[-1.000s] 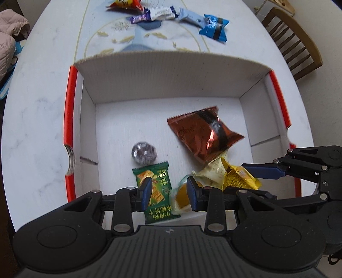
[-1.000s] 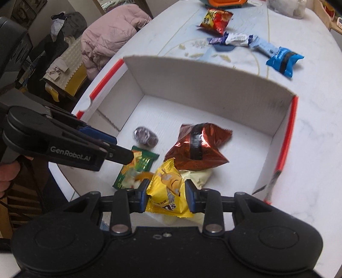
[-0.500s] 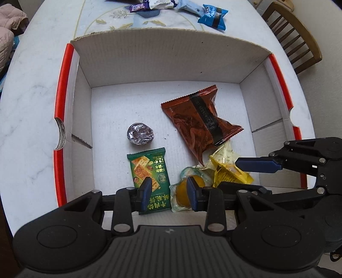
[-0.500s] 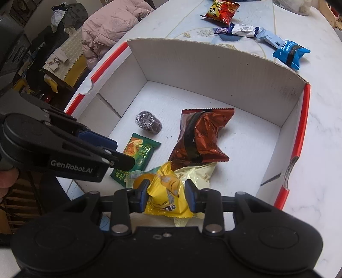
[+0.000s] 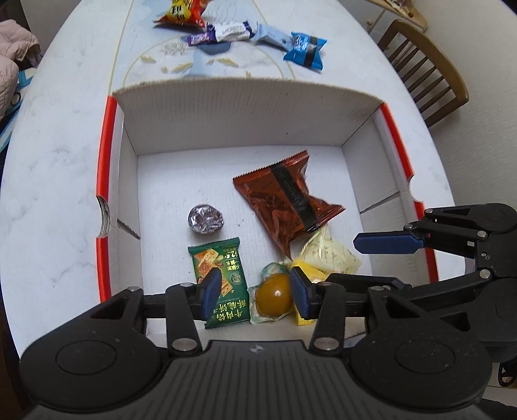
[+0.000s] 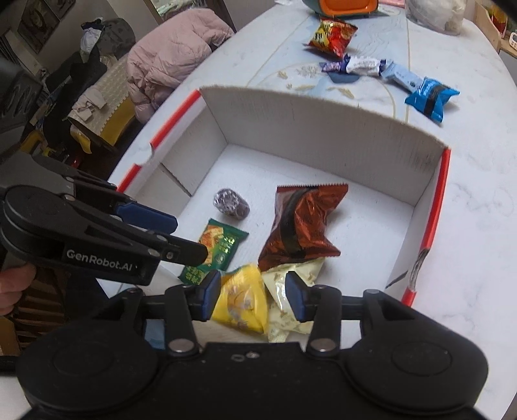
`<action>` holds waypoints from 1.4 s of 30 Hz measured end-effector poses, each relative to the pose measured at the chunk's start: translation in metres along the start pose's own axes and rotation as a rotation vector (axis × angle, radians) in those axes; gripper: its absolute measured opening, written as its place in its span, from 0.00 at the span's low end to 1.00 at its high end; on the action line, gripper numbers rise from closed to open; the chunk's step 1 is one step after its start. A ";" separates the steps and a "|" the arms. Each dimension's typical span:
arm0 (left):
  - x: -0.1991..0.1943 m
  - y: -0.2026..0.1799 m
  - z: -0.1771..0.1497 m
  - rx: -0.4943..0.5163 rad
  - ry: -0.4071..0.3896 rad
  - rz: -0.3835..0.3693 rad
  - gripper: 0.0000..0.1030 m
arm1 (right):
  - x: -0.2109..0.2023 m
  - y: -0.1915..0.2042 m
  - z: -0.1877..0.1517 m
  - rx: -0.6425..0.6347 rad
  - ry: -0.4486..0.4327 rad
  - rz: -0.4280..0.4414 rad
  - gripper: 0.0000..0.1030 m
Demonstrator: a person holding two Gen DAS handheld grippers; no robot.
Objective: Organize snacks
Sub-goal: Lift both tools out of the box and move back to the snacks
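Observation:
A white cardboard box [image 5: 245, 110] with red rims holds a brown-red packet [image 5: 284, 203], a foil ball [image 5: 206, 219], a green cracker packet [image 5: 223, 274], a clear-wrapped yolk pastry [image 5: 273, 295], a yellow packet [image 6: 242, 297] and a cream packet [image 6: 290, 278]. My left gripper [image 5: 255, 295] hovers over the green packet and the pastry, jaws opening, pads off both. My right gripper [image 6: 253, 297] is opening too; the yellow packet lies loose on the box floor between its pads. Each gripper shows in the other's view, at the box's near corners.
Beyond the box, on the marble table [image 5: 58, 181], lie a red chips bag [image 5: 181, 14], wrapped candies [image 5: 226, 32], a pale blue bar [image 5: 271, 35] and a blue packet [image 5: 305, 50]. A wooden chair [image 5: 426, 74] stands right; a pink jacket [image 6: 174, 55] lies left.
The right jaws have parted and the yellow packet, pinched before, now rests flat in the box. The left jaws have widened as well. Both hands stay over the box's near end.

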State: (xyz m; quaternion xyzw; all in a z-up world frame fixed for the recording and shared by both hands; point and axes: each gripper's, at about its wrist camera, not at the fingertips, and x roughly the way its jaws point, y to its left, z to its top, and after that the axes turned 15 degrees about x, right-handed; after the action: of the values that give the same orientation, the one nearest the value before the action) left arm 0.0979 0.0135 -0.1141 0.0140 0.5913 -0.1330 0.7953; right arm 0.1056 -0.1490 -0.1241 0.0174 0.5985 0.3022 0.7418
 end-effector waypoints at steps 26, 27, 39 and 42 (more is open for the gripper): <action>-0.080 0.030 0.066 -0.019 -0.246 0.085 0.67 | -0.078 -0.003 0.084 -0.071 -0.245 0.018 0.84; -0.080 0.032 0.070 -0.021 -0.250 0.086 0.67 | -0.079 -0.004 0.089 -0.073 -0.253 0.023 0.86; -0.074 0.071 0.144 -0.085 -0.246 0.138 0.67 | -0.079 -0.016 0.171 -0.189 -0.307 -0.003 0.97; -0.073 0.083 0.170 -0.099 -0.245 0.146 0.67 | -0.074 -0.019 0.193 -0.256 -0.298 -0.009 0.97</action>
State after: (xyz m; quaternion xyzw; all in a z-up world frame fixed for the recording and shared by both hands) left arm 0.2567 0.0776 -0.0058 0.0012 0.4932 -0.0461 0.8687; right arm 0.2793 -0.1347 -0.0118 -0.0353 0.4389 0.3667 0.8195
